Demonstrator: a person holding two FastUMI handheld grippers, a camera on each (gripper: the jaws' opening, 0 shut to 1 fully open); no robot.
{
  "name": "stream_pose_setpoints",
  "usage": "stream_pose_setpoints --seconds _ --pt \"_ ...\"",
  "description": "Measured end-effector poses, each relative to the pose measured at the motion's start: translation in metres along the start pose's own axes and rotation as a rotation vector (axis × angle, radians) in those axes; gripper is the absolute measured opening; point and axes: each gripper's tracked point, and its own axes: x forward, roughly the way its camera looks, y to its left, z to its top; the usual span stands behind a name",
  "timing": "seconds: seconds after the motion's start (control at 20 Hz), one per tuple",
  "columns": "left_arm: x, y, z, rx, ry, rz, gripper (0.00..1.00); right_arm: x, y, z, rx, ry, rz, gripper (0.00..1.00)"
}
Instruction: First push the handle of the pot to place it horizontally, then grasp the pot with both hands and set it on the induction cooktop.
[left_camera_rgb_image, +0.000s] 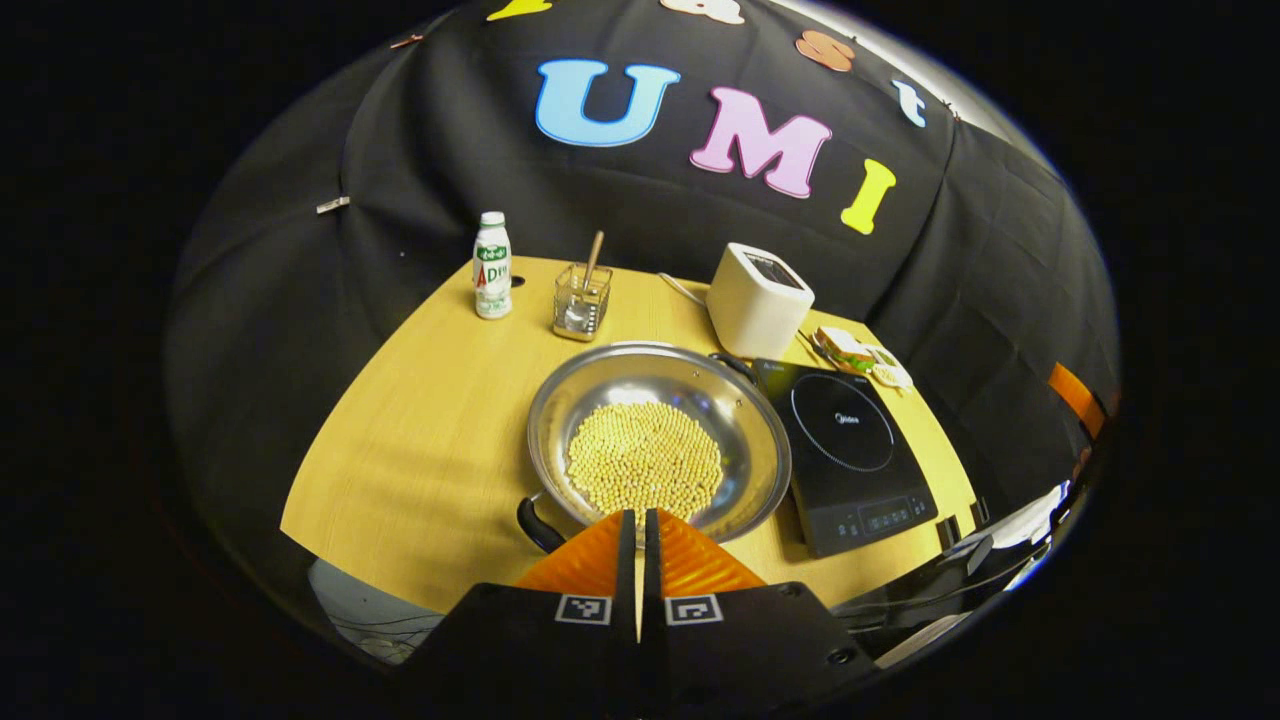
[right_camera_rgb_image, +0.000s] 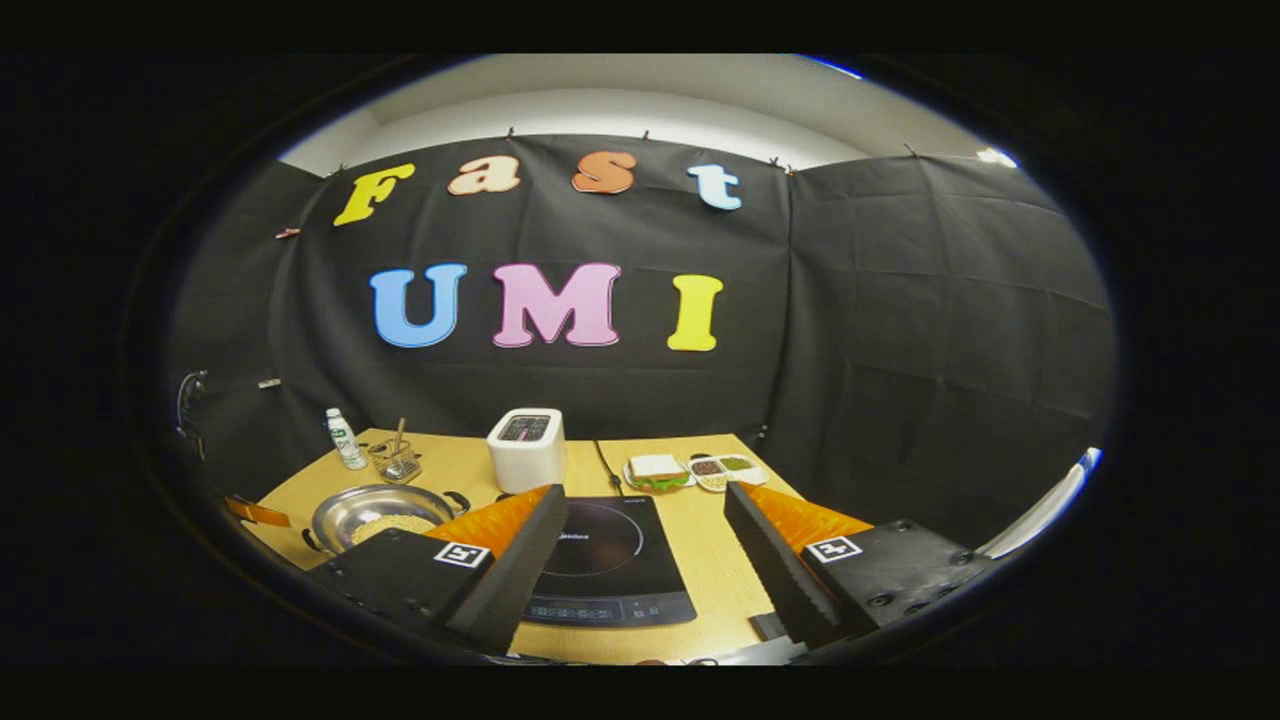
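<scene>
From the left gripper view I have the left hand-held gripper (left_camera_rgb_image: 640, 545) with its two orange fingers pressed together, holding nothing, its tips hovering just at the near rim of the pot (left_camera_rgb_image: 658, 443). The pot sits on the table (left_camera_rgb_image: 420, 440), a wide steel pan with a layer of pale beans (left_camera_rgb_image: 645, 460) in it, its right edge just beside the induction cooktop (left_camera_rgb_image: 850, 450). One black handle (left_camera_rgb_image: 538, 525) pokes out at the near left of the rim, just left of my fingertips, and the other handle (left_camera_rgb_image: 735, 365) lies at the far right, against the cooktop's corner, so the handles run on a diagonal. I judge the push is the step in hand: I'd slide the closed tips to that near handle and nudge it sideways, low and slow, turning the pot around its own middle so the beans don't slosh and the pan doesn't ride up onto the cooktop. Moving right, the right gripper view gives me the right hand-held gripper (right_camera_rgb_image: 645, 545) with its fingers spread wide, empty, hanging above the front of the cooktop and well apart from the pot at its lower left. This view looks level and shows the whole back of the table: bottle (right_camera_rgb_image: 343, 438), glass holder (right_camera_rgb_image: 398, 462), white toaster (right_camera_rgb_image: 527, 450), the sandwich plate (right_camera_rgb_image: 657, 470) and the small dishes (right_camera_rgb_image: 725, 468) beside it. The left gripper view looks down instead, giving me the beans and the near handle up close.
</scene>
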Motion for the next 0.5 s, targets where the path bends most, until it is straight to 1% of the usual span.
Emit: stream_pose_setpoints --seconds 0.1,0.25,0.3,0.5 --pt "0.007 -0.001 -0.017 0.031 0.052 -0.020 0.05 0.003 0.003 -0.004 -0.007 0.010 -0.005 0.99" --pt "0.022 0.005 -0.037 0.097 0.121 -0.015 0.06 0.009 0.012 -0.008 -0.006 0.020 0.000 0.99" --pt "0.026 0.003 -0.042 0.110 0.139 -0.025 0.06 0.011 0.016 -0.010 -0.010 0.026 0.004 0.98" --pt "0.042 -0.002 -0.060 0.113 0.211 -0.058 0.05 0.011 0.022 -0.014 -0.024 0.036 0.014 0.99"
